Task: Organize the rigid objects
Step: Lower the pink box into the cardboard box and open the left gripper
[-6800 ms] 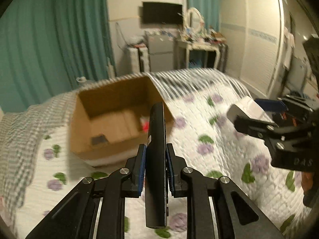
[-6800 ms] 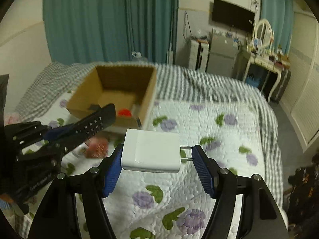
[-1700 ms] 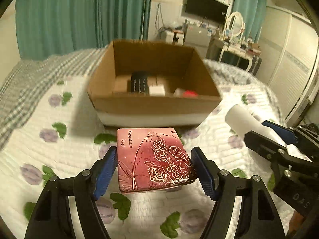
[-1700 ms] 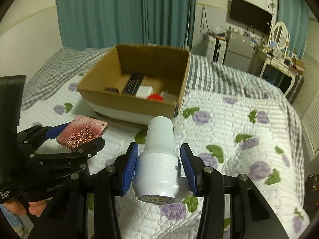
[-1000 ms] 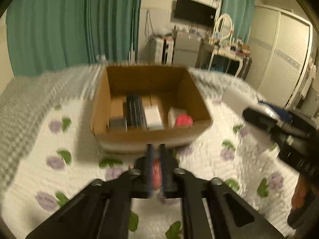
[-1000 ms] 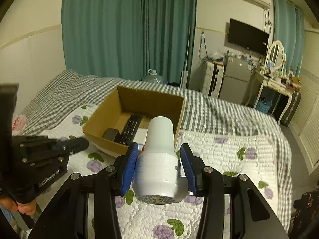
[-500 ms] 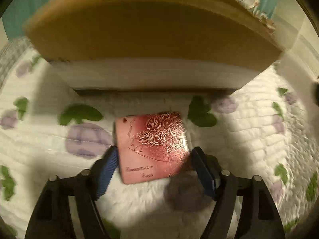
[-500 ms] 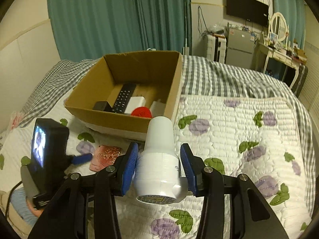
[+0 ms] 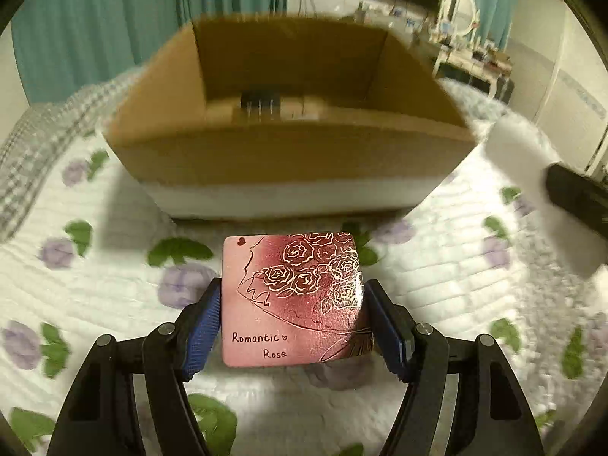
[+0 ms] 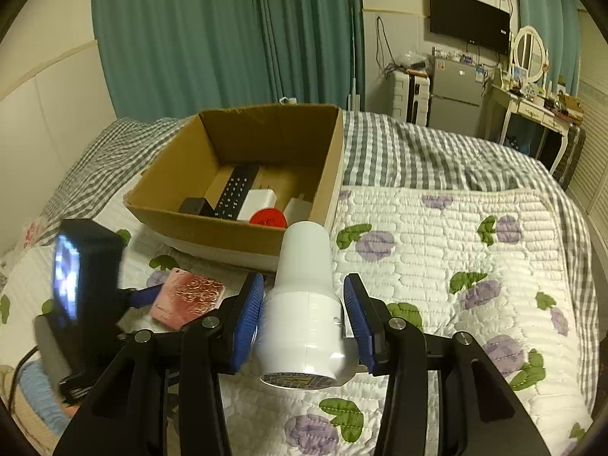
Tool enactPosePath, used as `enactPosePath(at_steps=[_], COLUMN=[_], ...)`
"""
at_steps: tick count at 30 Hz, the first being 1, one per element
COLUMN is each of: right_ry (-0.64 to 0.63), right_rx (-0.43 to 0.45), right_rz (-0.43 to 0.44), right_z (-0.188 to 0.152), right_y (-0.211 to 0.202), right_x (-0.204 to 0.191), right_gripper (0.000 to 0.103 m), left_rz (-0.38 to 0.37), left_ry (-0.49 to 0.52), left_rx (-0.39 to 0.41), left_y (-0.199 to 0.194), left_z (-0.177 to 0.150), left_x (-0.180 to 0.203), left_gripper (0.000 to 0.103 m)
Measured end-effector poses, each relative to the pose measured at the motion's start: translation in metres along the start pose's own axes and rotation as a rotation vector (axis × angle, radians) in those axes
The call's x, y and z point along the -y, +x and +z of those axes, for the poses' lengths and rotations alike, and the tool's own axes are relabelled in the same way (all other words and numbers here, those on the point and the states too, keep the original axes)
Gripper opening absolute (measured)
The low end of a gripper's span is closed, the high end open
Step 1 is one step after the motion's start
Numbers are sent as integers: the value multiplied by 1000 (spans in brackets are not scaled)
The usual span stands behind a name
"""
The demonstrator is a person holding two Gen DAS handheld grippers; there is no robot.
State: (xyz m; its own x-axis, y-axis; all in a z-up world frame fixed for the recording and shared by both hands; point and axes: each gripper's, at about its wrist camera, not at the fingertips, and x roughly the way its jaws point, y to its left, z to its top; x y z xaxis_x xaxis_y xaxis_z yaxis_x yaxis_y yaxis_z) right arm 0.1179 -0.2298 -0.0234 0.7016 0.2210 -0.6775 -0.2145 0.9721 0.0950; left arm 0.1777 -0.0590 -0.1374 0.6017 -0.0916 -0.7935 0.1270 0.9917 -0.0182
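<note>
The left gripper (image 9: 290, 326) pinches a flat pink card (image 9: 292, 300) by its side edges, face up, just above the quilt (image 9: 437, 266). The cardboard box (image 9: 288, 152) lies straight ahead of it and higher, near wall facing the fingers. The right gripper (image 10: 304, 321) clamps a white bottle (image 10: 304, 304), long axis pointing toward the box's near right corner; both grippers look about equally close.

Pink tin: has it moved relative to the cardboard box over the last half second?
Yes. The pink tin, clamped by the left gripper, now sits farther back from the cardboard box than half a second ago.

Left tool (image 9: 292, 326) apparently gripping pink tin (image 9: 294, 300)
</note>
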Motion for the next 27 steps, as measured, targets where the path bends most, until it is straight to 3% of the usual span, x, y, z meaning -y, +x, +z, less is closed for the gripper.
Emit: enactPosePath(at_steps=[3, 7, 12, 19, 27], right_ry=[-19, -50, -66, -62, -55], right_rx=[38, 87, 143, 172, 120], right_rz=[-7, -21, -18, -6, -4], right_z=[11, 30, 63, 105, 110], right_y=[-15, -32, -37, 1, 63], right_x=[-6, -12, -16, -16, -5], right_gripper=[44, 44, 44, 44, 44], left_rz=[-26, -32, -25, -18, -35], left_ry=[-5, 12, 46, 61, 97], left_rx=[69, 165, 227, 192, 144], left_y=[-33, -72, -81, -28, 27], left_z=[9, 44, 98, 143, 145], left_x=[0, -6, -17, -31, -36], left_gripper=[73, 73, 73, 73, 75])
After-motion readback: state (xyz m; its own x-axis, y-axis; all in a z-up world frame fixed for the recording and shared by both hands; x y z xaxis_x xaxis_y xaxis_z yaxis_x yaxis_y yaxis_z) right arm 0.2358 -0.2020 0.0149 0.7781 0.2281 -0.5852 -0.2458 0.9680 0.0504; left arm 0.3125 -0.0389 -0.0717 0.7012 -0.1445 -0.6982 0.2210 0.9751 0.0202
